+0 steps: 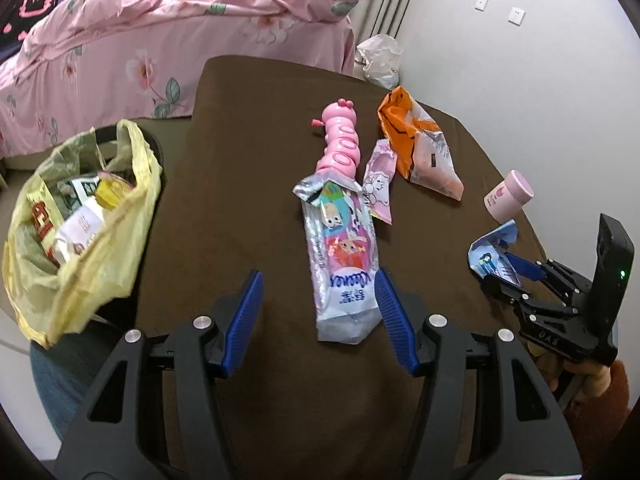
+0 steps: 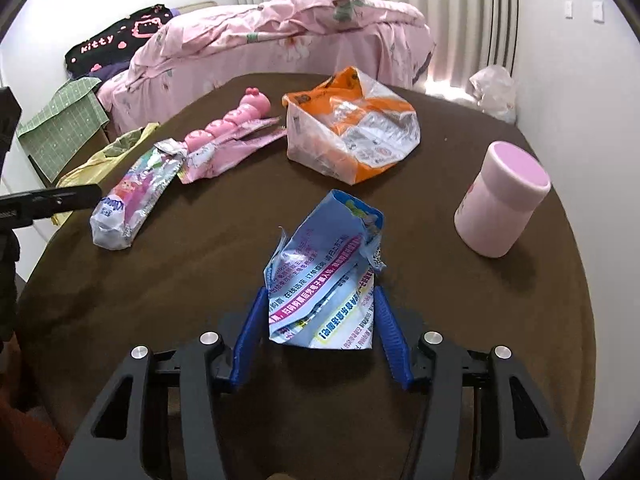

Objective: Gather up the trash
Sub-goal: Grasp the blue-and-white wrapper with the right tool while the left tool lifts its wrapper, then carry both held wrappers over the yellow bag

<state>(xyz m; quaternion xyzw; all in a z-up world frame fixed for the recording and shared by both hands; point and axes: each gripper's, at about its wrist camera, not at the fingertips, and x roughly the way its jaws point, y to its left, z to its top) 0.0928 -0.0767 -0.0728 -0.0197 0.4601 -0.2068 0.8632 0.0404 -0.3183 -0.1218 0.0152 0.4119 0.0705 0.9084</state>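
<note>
"Kleenex" runs along the tissue pack [image 1: 346,256] at centre frame; "kitty" marks the black cloth [image 2: 116,46] upper left; "DAS" is stamped on the right hand-held gripper [image 1: 505,270], lower right.

Your trash bag [image 1: 80,216] hangs off the table's [image 1: 248,184] left edge. Mid-table, the tissue pack [image 1: 344,264] lies in front of the caterpillar toy [image 1: 340,140], 1 small wrapper [image 1: 380,180] just right of both. The snack bag [image 1: 424,148] is further right, the cup [image 1: 508,196] near the right edge, the paper wrapper [image 2: 324,276] in front of it
</note>
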